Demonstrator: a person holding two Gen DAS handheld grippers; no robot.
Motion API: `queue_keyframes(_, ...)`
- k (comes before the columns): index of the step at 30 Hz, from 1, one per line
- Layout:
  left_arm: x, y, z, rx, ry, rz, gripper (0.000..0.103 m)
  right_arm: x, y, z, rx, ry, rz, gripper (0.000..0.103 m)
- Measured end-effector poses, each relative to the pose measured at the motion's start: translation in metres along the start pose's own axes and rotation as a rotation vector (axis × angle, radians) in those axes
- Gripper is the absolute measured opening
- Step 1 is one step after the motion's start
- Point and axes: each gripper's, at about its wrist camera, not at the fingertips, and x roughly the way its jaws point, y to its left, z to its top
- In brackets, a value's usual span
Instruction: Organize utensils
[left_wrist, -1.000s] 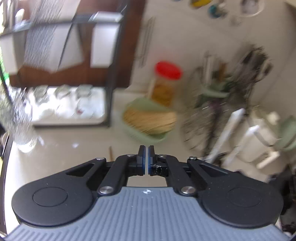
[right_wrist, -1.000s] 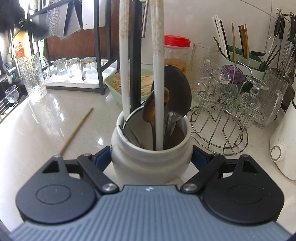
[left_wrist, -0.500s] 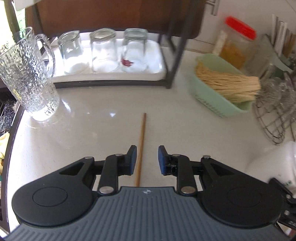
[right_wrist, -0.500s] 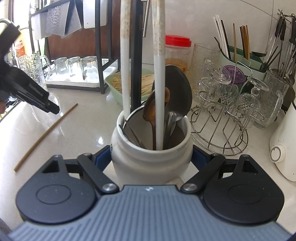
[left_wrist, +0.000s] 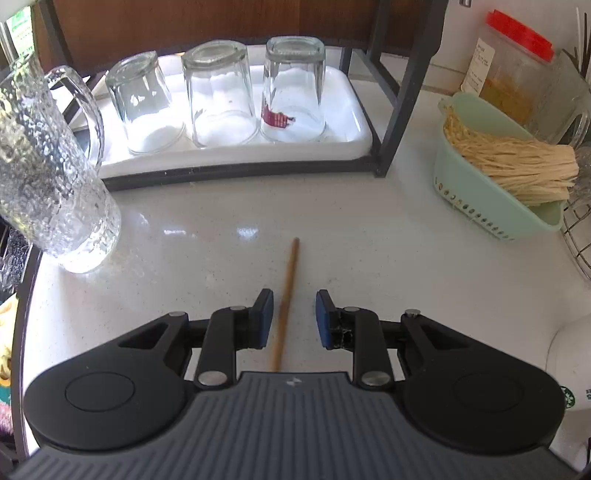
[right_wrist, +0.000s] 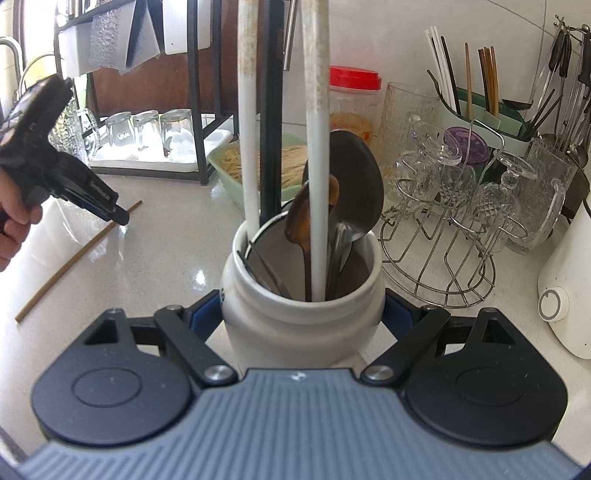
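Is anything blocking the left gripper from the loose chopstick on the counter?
Nothing visible. The thin brown wooden chopstick lies flat on the bare white counter, already between the left gripper's open jaws, nearer one pad; neither pad visibly touches it.

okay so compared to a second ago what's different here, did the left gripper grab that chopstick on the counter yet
Not yet. The left gripper has swung down from facing the rack and wall to sit over the wooden chopstick, and its jaws have just been opening from fully shut. The chopstick lies between them, ungripped, flat on the counter. The right gripper stays clamped on the white utensil jar; the jar's utensils look unchanged.
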Motion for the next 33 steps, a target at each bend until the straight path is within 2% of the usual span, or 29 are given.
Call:
queue_keyframes(4, 0.004, 0.002, 0.004, 0.024, -0.002, 0.010, 0.027, 0.000, 0.000, 0.000, 0.003, 0.002, -0.001, 0.091)
queue_keyframes(5, 0.005, 0.001, 0.004, 0.031, -0.003, 0.011, 0.024, 0.000, 0.000, 0.000, 0.003, 0.001, -0.001, 0.091)
queue_keyframes(7, 0.006, -0.002, 0.006, 0.037, 0.019, 0.027, 0.007, 0.001, 0.000, -0.001, 0.003, -0.001, -0.002, 0.091)
queue_keyframes(8, 0.007, -0.004, 0.006, 0.042, 0.021, 0.037, 0.006, 0.001, 0.000, -0.001, 0.003, -0.001, -0.002, 0.091)
queue_keyframes(14, 0.003, -0.014, 0.003, 0.041, 0.043, 0.010, 0.004, 0.001, 0.000, 0.000, 0.002, 0.000, -0.002, 0.091)
queue_keyframes(21, -0.024, -0.028, -0.013, 0.016, 0.025, -0.034, 0.004, 0.001, 0.000, -0.001, -0.002, -0.003, 0.000, 0.091)
queue_keyframes(29, -0.076, -0.048, -0.029, -0.018, -0.047, -0.109, 0.004, -0.001, -0.001, -0.003, -0.008, -0.017, 0.009, 0.091)
queue_keyframes(33, -0.114, -0.062, -0.036, -0.003, -0.104, -0.188, 0.004, -0.001, -0.001, -0.003, -0.014, -0.021, 0.012, 0.091)
